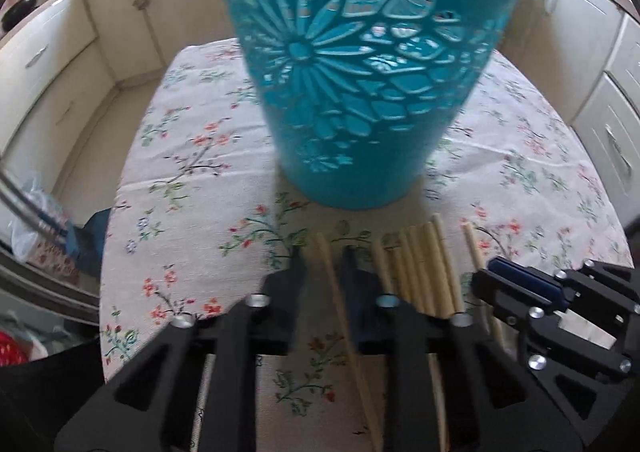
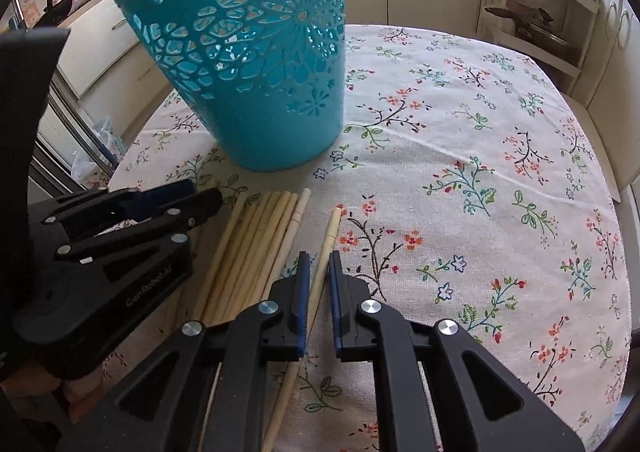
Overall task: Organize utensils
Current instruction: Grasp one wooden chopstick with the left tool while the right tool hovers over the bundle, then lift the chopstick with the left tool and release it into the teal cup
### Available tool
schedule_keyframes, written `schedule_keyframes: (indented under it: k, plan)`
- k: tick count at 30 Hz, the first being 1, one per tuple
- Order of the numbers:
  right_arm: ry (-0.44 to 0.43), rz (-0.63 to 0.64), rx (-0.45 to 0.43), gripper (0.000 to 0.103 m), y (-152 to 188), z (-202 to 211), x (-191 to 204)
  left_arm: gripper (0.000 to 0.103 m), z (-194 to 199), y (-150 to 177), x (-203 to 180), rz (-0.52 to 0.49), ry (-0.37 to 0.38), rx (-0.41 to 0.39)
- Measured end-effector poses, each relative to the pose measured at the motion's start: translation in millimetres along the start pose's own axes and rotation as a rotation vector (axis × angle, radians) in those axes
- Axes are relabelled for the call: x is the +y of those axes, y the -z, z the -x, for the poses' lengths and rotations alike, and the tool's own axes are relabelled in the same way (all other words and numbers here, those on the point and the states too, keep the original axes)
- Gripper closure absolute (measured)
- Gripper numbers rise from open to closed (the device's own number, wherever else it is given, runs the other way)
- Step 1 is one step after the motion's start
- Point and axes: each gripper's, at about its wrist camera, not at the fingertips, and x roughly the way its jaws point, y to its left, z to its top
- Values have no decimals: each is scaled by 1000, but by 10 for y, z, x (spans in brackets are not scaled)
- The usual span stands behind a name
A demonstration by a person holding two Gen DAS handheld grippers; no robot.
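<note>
Each view looks steeply down along its own gripper, close over the near edge of the tabletop [image 1: 168, 180]. The left wrist view faces the teal basket [image 1: 360, 72] head-on, very near. The right wrist view sits further right, with the basket at upper left. Both share the basket, the chopstick bundle [image 2: 256, 248] and each other's gripper.
</note>
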Motion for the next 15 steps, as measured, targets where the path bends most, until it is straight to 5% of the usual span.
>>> schedule_keyframes:
  k: [7,15]
  plan:
    - [13,25,-6,84,3,-29,78,99,259,-10,220,31,99,38]
    - [19,27,-3,83,-2,-33,66,99,1349,-175,440,66,247,-103]
